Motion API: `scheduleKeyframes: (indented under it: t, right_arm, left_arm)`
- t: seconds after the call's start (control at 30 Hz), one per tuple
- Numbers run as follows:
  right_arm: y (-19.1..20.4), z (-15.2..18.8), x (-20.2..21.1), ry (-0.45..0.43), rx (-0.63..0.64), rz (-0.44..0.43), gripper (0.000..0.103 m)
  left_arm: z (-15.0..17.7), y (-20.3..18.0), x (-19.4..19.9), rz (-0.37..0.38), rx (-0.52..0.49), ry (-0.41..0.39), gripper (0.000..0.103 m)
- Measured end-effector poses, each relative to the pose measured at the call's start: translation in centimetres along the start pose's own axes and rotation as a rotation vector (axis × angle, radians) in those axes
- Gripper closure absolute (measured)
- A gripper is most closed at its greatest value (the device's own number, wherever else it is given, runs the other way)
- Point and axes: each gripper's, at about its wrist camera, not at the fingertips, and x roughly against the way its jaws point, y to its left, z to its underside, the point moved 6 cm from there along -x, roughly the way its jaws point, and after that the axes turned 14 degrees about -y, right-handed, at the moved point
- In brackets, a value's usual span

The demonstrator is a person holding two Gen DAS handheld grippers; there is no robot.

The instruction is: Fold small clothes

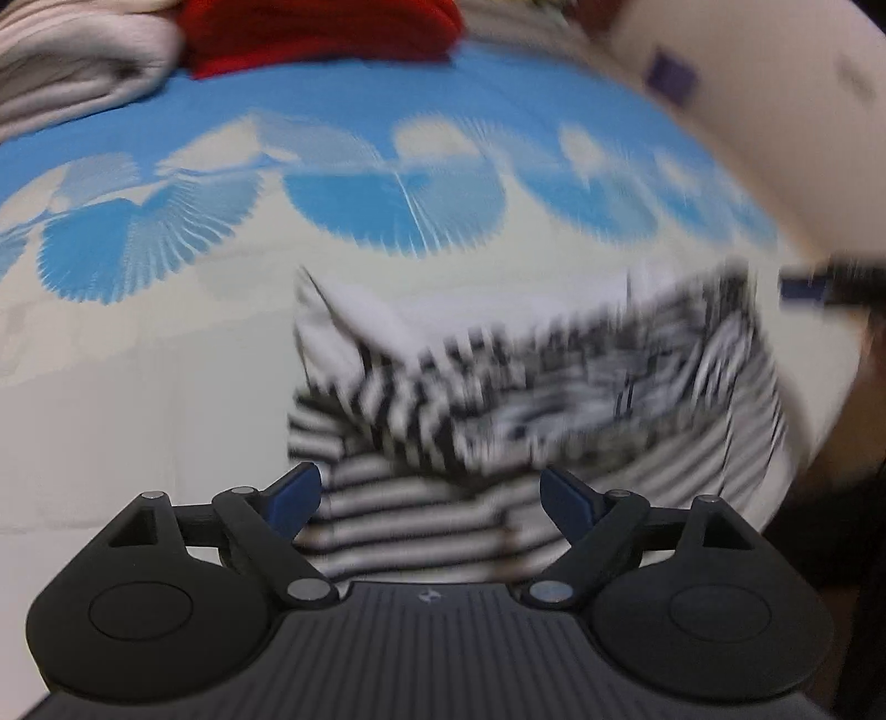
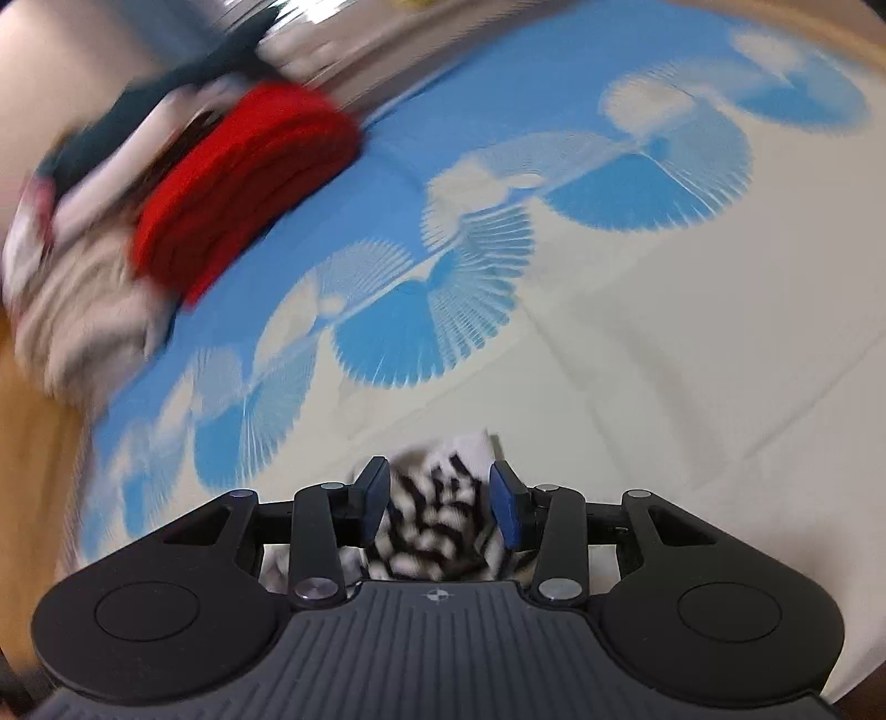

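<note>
A black-and-white striped garment [image 1: 531, 399] lies bunched on a white and blue patterned sheet [image 1: 166, 387], blurred by motion. My left gripper [image 1: 431, 495] is open, its blue-padded fingers spread wide just in front of the garment's near edge, holding nothing. In the right wrist view my right gripper [image 2: 440, 501] has its fingers partly closed around a bunch of the same striped cloth [image 2: 437, 520]. The other gripper's blue tip [image 1: 808, 288] shows at the garment's far right corner in the left wrist view.
A pile of folded clothes sits at the sheet's far edge: a red piece [image 2: 243, 183], beige pieces [image 2: 83, 310] and dark ones [image 2: 138, 127]. In the left wrist view the red piece [image 1: 321, 33] and beige folds [image 1: 77, 66] are at the top left. A wooden floor [image 2: 33, 471] shows at the left.
</note>
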Motion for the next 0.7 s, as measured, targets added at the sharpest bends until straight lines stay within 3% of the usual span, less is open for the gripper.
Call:
scheduleKeyframes:
  t: [0.07,0.2,0.27,0.33,0.47,0.6,0.7]
  right_arm:
    - [0.9,1.8,-0.3,0.085,0.089,-0.049,0.057]
    - [3.3,6.2,-1.7,0.235,0.342,-0.09,0.057]
    - [4.0,8.1,-2.8,0.27,0.476,-0.038,0.057]
    - [4.7,8.7,-4.0,0.253,0.551,-0.008,0.058]
    - [5.7,7.2,-5.9,0.162,0.533,0.023,0.058]
    - [6.2,4.7,-7.1,0.034,0.532,0.088,0.058]
    - [6.6,3.4,-8.3,-0.014,0.535,0.114,0.058]
  left_arm:
    - [0.9,-0.8,-0.9,-0.03,-0.077,0.025,0.013]
    - [1.7,-1.1,-3.3,-0.075,-0.121,0.041,0.013]
    - [1.2,-0.8,-4.4,-0.128,-0.131,0.01,0.013]
    - [0.2,-0.2,-5.2,-0.168,-0.094,-0.034,0.013]
    - [-2.7,1.4,-6.6,-0.248,0.013,-0.112,0.013]
    - [-4.7,1.9,-7.9,-0.248,0.08,-0.138,0.013]
    - [-5.5,1.8,-9.2,-0.231,0.057,-0.121,0.013]
